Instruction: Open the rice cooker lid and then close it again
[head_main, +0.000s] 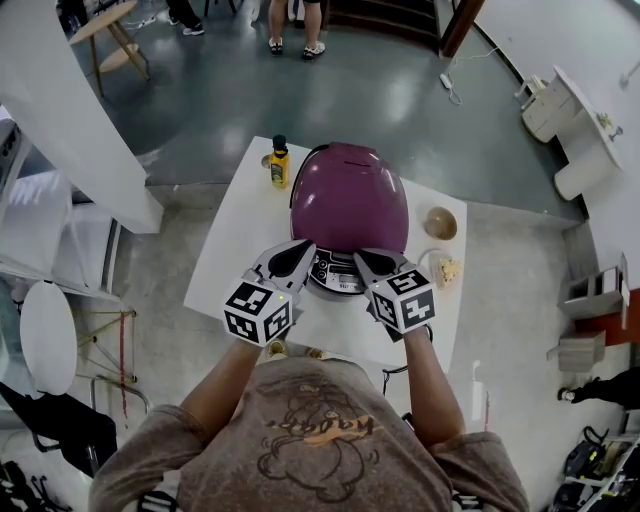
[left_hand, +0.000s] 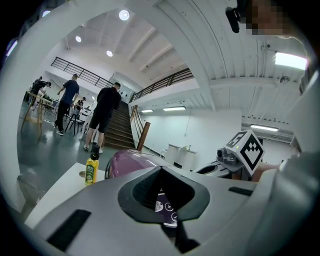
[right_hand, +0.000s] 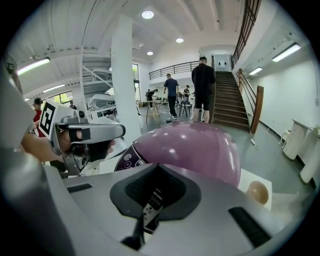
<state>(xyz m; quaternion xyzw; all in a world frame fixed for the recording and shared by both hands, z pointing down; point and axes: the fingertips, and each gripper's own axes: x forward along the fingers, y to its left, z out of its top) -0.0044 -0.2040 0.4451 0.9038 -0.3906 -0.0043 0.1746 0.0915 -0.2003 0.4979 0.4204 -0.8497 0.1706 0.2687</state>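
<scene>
A yellow bottle (head_main: 279, 163) stands at the far left of the white tabletop (head_main: 235, 240), just beside the cooker (head_main: 349, 195).

The left gripper (head_main: 293, 258) hovers at the cooker's front left. Its fingers (left_hand: 90, 200) are pressed together on nothing, and only the control panel (head_main: 335, 273) shows through the gap ahead of them.

The cooker sits mid-tabletop with its purple domed lid down and flush, so the opening step looks not yet done. The shell is glossy, hard and rounded. Fingers would likely slide off the dome, so it is no place to pinch. The better spot is probably the front lip just above the panel, where a release catch usually sits, though no view shows one clearly. Such a lid is probably light, hinged at the back and possibly sprung, so it may pop up once freed. The body looks heavy enough to stay put under a firm press. Closing should need a push down on the front of the dome until it latches.

The right gripper (head_main: 368, 262) mirrors the left at the front right. Its fingers (right_hand: 240, 200) are also closed together and empty, aimed down at the panel.

Further right are a tan bowl (head_main: 440, 222) and a small pale lump (head_main: 448, 270), apart from the cooker.
</scene>
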